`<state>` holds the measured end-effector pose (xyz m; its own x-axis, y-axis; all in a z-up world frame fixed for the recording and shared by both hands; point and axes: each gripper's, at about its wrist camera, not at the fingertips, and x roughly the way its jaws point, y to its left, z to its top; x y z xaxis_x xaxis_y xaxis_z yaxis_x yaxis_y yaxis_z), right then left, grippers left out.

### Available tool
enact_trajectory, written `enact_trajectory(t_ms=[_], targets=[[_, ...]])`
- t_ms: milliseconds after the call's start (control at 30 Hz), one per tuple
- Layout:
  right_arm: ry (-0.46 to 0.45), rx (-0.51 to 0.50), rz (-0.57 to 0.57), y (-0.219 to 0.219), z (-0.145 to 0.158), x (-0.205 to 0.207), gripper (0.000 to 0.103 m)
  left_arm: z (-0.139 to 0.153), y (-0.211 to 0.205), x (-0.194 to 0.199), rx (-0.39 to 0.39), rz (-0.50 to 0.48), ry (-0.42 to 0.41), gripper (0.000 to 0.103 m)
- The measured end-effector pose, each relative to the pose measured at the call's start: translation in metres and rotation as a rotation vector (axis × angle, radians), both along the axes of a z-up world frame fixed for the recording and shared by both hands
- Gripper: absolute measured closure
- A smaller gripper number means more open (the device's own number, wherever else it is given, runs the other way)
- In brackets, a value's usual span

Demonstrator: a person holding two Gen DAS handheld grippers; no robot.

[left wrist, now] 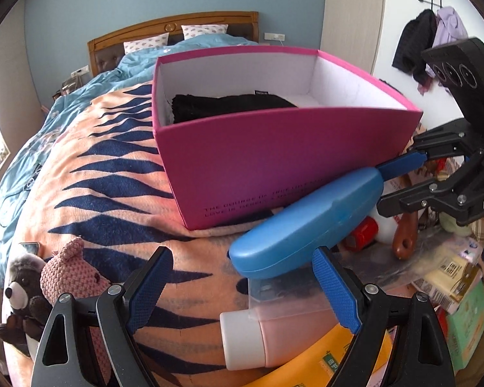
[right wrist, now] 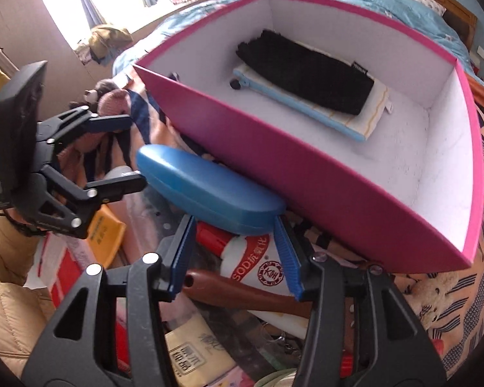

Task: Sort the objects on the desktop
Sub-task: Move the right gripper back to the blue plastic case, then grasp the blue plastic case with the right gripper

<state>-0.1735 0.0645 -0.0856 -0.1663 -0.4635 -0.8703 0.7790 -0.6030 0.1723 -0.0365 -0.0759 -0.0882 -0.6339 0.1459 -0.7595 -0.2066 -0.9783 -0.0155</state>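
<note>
A blue glasses case (right wrist: 209,190) lies tilted on a heap of clutter on a bed, just beside the near wall of an open pink box (right wrist: 322,174), as the right gripper (right wrist: 235,251) straddles one end of it. Its fingers (right wrist: 182,254) stand on either side of that end, and whether the pads press on the shell cannot be told from either view (the case also rests on the bottles beneath it). The left gripper (left wrist: 238,287) hangs with its fingers spread wide and empty near the case's other end, one finger (left wrist: 335,290) close by its lower edge.

The step in hand appears to be picking up the case for sorting into the box, where a black pouch (right wrist: 306,71) already lies on a pale striped one (right wrist: 368,125). The next move would call for a firm hold on the smooth, rounded shell, which could slip, then a lift clear of the box's near wall and a set-down on the bare floor inside it. A pink bottle (left wrist: 274,332), a white tube (right wrist: 261,264), a brown handle (right wrist: 242,293) and two soft toys (left wrist: 48,283) wait nearby.
</note>
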Motion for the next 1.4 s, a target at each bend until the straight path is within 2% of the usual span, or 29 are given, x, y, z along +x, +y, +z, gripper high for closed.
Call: enact_trajectory(t_ms=[300,367,500,533,833,933,1033,1100,1400], targets=[[0.002,0.021,0.017,-0.001,-0.003,0.004,0.051,-0.001,0.005,-0.001,-0.009,-0.023,-0.023,0.014],[0.001,0.018,0.022,-0.001,-0.003,0.004,0.051,0.0,0.006,-0.001,-0.004,-0.04,-0.023,0.017],[0.001,-0.002,0.032,-0.002,-0.004,0.006,0.051,0.0,0.008,-0.003,0.001,-0.06,-0.039,0.034],[0.0,-0.007,0.033,-0.002,-0.004,0.007,0.051,-0.001,0.008,-0.005,0.006,-0.063,-0.045,0.036],[0.022,-0.052,-0.011,-0.002,0.001,0.01,0.051,0.002,0.002,-0.01,0.039,-0.057,-0.03,0.036],[0.093,-0.015,-0.094,-0.004,0.004,0.021,0.051,-0.001,-0.003,-0.014,0.046,-0.041,-0.039,0.036],[0.062,-0.095,-0.115,-0.006,0.001,0.033,0.046,-0.005,-0.01,-0.018,0.079,-0.028,-0.057,0.035],[0.104,-0.101,-0.162,-0.006,-0.003,0.035,0.046,-0.006,-0.013,-0.019,0.091,-0.024,-0.062,0.035],[0.092,-0.149,-0.22,0.004,-0.003,0.024,0.046,-0.005,-0.016,-0.02,0.116,-0.028,-0.056,0.035]])
